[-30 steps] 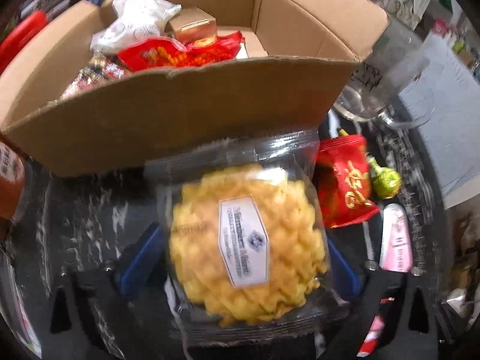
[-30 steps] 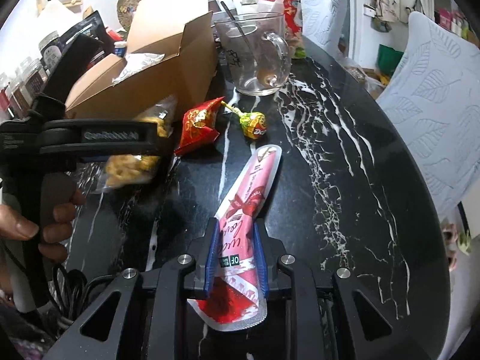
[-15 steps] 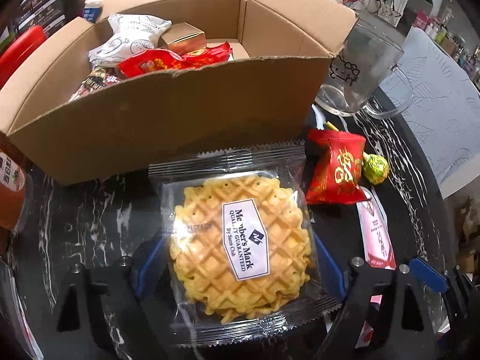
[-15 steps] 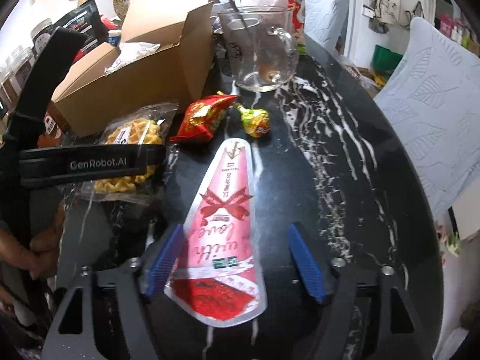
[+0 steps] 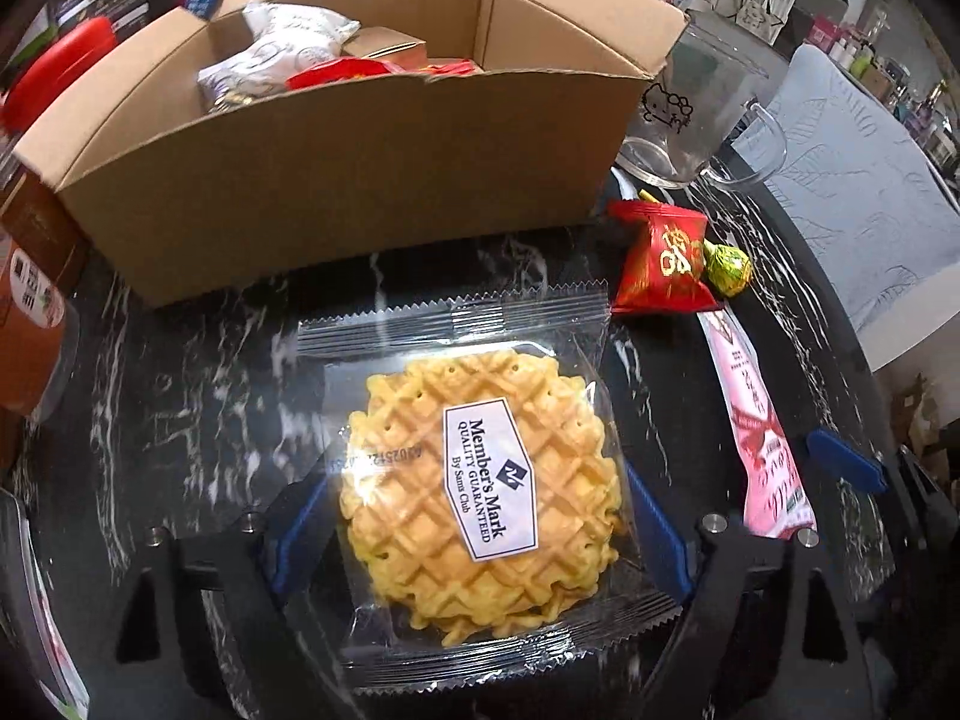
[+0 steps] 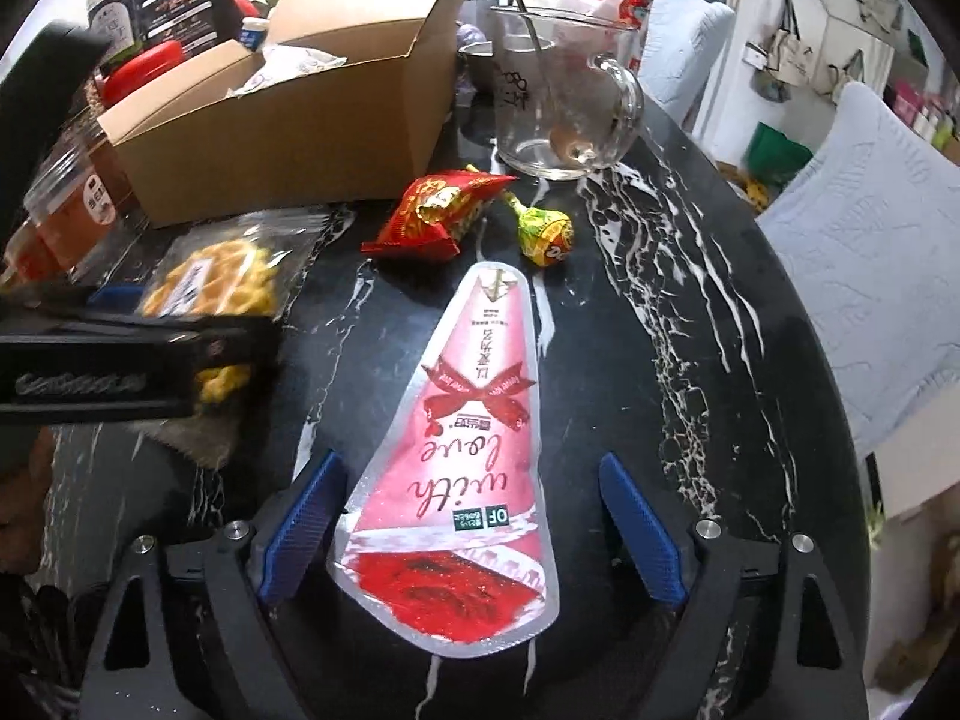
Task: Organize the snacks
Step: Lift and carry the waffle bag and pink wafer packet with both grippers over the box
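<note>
Nearest the left camera, the left tool [image 5: 477, 534] was closed on the waffle packet [image 5: 474, 498], its blue pads pressing the clear wrapper at both sides while the packet sat low over the black marbled counter [image 5: 180, 372]. In the right view the right tool [image 6: 471, 531] was spreading, its jaws opening, with the pink cone-shaped pouch [image 6: 465, 420] lying flat on the counter between the pads and touched by neither.

Just beyond the pouch's tip lay a red snack packet [image 6: 441, 213] and a green-wrapped lollipop [image 6: 546, 234], close together. Farther back stood the open cardboard box [image 5: 336, 162], already holding several wrapped snacks, with a glass mug [image 6: 558, 102] beside its right end and jars [image 6: 66, 210] at its left.

The task looked partly done: four loose snacks remained outside the box.

The likely trouble lay in the waffle's wrapper. The pads seemed to grip slack film as much as the waffle, so the packet could slide or tilt out on the lift, and a harder squeeze might crack the waffle. The box's near wall stood tall between the packet and the opening; too low a carry could catch the wrapper's serrated edge on the rim. The two tools worked side by side, so a sideways swing risked a knock, and the mug stood close enough to be struck
</note>
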